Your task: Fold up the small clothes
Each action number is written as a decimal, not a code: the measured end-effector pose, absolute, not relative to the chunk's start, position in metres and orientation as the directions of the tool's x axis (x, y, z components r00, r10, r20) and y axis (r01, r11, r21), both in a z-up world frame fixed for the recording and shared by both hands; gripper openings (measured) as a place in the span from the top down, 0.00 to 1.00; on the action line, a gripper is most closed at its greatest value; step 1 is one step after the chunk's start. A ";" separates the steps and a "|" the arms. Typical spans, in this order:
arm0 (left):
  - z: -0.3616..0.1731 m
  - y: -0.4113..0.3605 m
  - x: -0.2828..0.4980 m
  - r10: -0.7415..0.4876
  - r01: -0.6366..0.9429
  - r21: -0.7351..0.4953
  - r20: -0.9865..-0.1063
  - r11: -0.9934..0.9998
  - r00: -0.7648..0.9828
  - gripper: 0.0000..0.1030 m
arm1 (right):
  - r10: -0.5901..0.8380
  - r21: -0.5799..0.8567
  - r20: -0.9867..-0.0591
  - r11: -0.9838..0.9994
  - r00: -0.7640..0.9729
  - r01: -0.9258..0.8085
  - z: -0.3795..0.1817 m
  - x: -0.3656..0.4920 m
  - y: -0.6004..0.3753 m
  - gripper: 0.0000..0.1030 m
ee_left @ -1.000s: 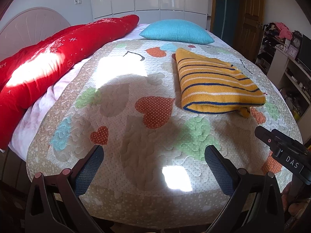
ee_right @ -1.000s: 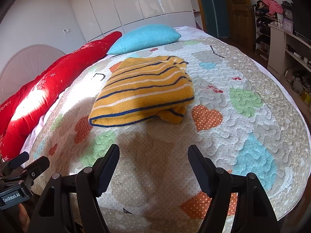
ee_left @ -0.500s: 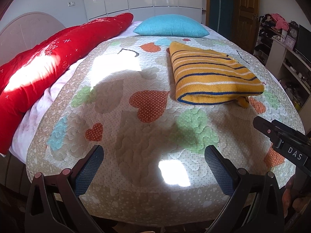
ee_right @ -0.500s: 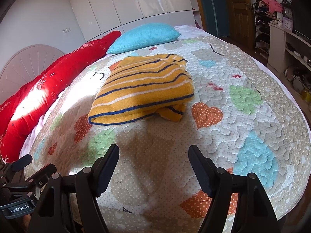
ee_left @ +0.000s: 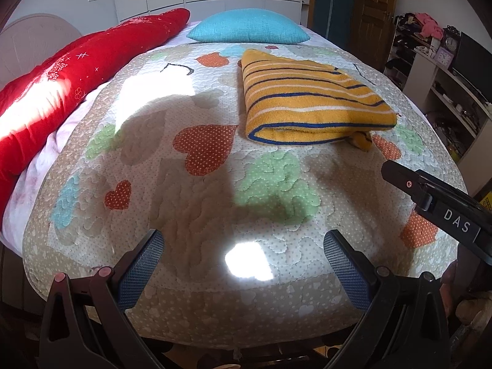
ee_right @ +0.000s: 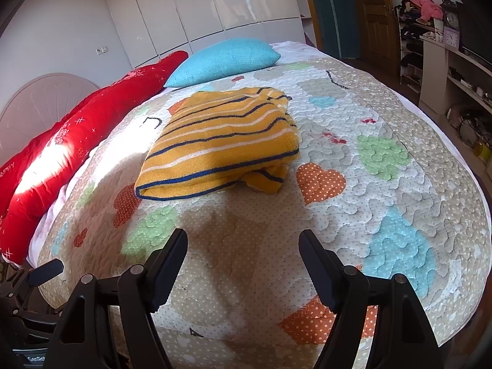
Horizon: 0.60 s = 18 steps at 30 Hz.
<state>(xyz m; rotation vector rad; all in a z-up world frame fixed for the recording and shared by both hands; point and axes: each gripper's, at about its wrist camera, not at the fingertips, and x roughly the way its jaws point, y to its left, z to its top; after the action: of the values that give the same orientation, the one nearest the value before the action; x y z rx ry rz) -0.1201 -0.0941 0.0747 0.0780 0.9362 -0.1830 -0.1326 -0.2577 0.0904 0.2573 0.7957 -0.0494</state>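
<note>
Since the mustard-yellow knit garment with navy and white stripes (ee_right: 220, 141) lies folded on the heart-patterned quilt (ee_right: 384, 215), left gripper (ee_left: 243, 264) and right gripper (ee_right: 243, 264) hang back, jaws released and empty.

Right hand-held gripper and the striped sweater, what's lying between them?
Only bare quilt, shadowed, between the right hand-held gripper and the striped sweater, in the right wrist view.

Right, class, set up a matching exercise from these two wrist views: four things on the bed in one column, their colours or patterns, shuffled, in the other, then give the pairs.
Things:
1. folded sweater
2. pillow
3. long bolster
4. quilt

Looks:
A. plain turquoise
B. red with small white marks
C. yellow with dark blue and white stripes
D. pale, dotted, with heart patches

Pairs: 1-C, 2-A, 3-B, 4-D
</note>
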 end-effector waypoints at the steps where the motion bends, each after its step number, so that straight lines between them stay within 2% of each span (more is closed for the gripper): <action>1: 0.074 -0.094 -0.119 -0.125 0.191 -0.016 -0.808 0.981 0.575 0.00 | 0.051 0.209 -0.712 0.968 0.700 0.142 0.090 -0.133 -0.258 0.23; 18: 0.066 -0.093 -0.116 -0.161 0.195 -0.065 -0.834 0.979 0.528 0.00 | 0.033 0.196 -0.716 0.968 0.697 0.155 0.090 -0.135 -0.259 0.22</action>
<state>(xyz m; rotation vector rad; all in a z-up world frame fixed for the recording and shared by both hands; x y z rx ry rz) -0.1156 -0.0926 0.0661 0.0375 0.9923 -0.2127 -0.1346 -0.2588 0.0903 0.2500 0.7987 -0.0685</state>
